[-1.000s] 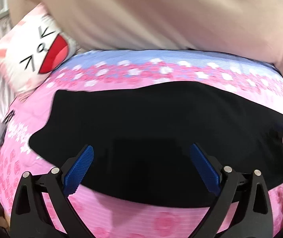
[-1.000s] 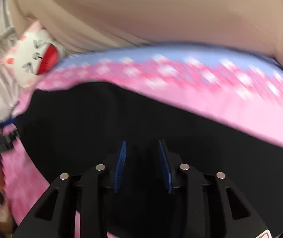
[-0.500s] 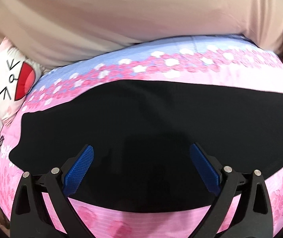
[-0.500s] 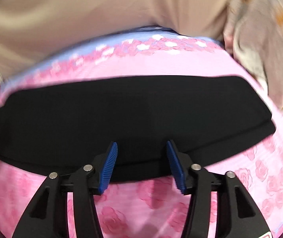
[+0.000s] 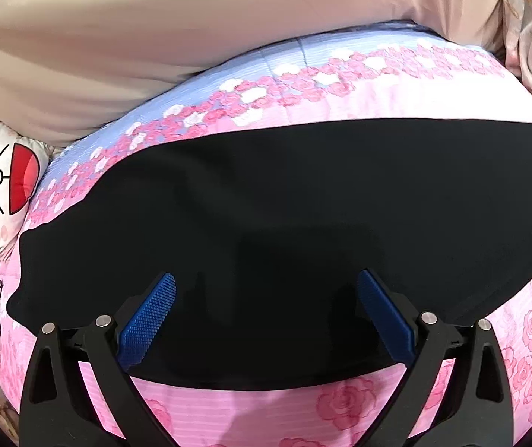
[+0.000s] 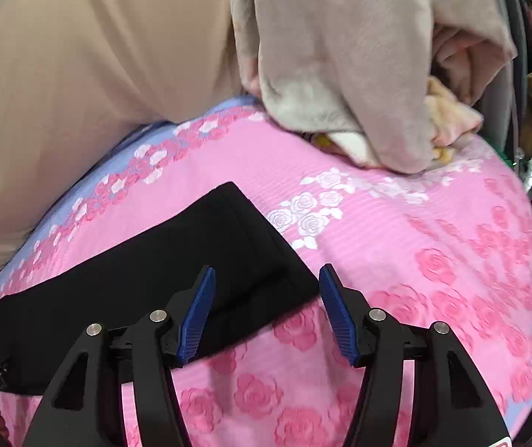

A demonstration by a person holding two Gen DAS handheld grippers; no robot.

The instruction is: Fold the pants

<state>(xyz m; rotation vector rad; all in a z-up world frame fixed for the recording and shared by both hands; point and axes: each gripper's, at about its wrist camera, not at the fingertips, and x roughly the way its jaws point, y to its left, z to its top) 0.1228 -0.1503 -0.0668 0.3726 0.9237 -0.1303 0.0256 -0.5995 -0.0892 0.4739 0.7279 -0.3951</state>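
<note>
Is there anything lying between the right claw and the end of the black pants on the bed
Nothing visible. The right claw hangs open right over the end of the black pants, its jaws having just widened. The grey blanket pile lies farther back on the pink bedspread.

The left black hand-held gripper with blue ribbed pads tilts downward, its jaws spread wide with nothing pinched between them. The right black hand-held gripper also slants down — its jaws have just been opening, gripping nothing.

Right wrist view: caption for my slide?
Right gripper, jaws open, over the end of black pants on a pink rose bedspread.
</note>
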